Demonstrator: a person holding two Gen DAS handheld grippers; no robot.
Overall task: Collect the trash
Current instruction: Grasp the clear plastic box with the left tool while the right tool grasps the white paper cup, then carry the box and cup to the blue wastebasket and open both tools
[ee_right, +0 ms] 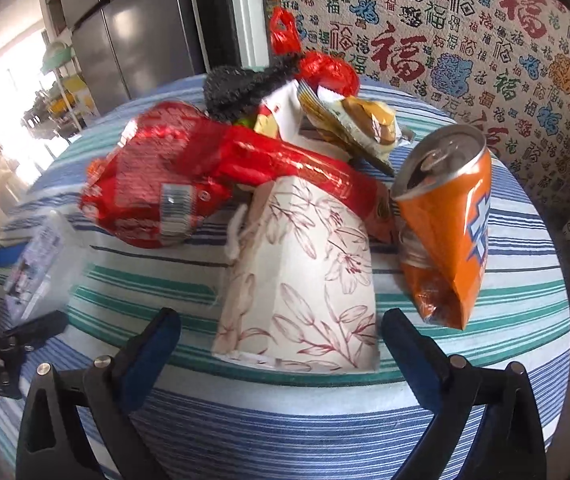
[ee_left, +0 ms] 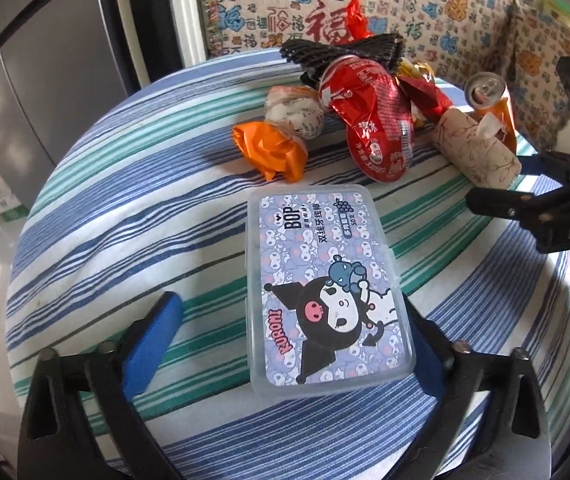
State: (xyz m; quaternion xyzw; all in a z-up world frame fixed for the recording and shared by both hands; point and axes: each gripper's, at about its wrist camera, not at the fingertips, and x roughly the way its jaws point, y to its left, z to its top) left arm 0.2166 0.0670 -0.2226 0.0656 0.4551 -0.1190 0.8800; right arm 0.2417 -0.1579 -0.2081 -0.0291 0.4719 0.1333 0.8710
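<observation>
A pile of trash lies on a round table with a striped cloth (ee_left: pixel 97 216). In the left wrist view, a clear plastic floss box (ee_left: pixel 325 284) with a cartoon label lies between the open fingers of my left gripper (ee_left: pixel 289 332). Behind it lie an orange wrapper (ee_left: pixel 273 148), a red snack bag (ee_left: pixel 373 120), a floral paper box (ee_left: pixel 473 148) and a crushed orange can (ee_left: pixel 489 104). In the right wrist view, my right gripper (ee_right: pixel 281 344) is open, its fingers on either side of the floral paper box (ee_right: pixel 301 276). The orange can (ee_right: pixel 445 220) stands just right of it, the red bag (ee_right: pixel 165 188) behind.
A black mesh scrap (ee_right: pixel 237 84), a red plastic bag (ee_right: pixel 317 64) and snack wrappers (ee_right: pixel 361 124) sit at the back of the pile. A patterned sofa cover (ee_right: pixel 465 40) stands behind the table; a grey fridge (ee_right: pixel 137 36) is at the left. The table edge (ee_right: pixel 285 384) is close below.
</observation>
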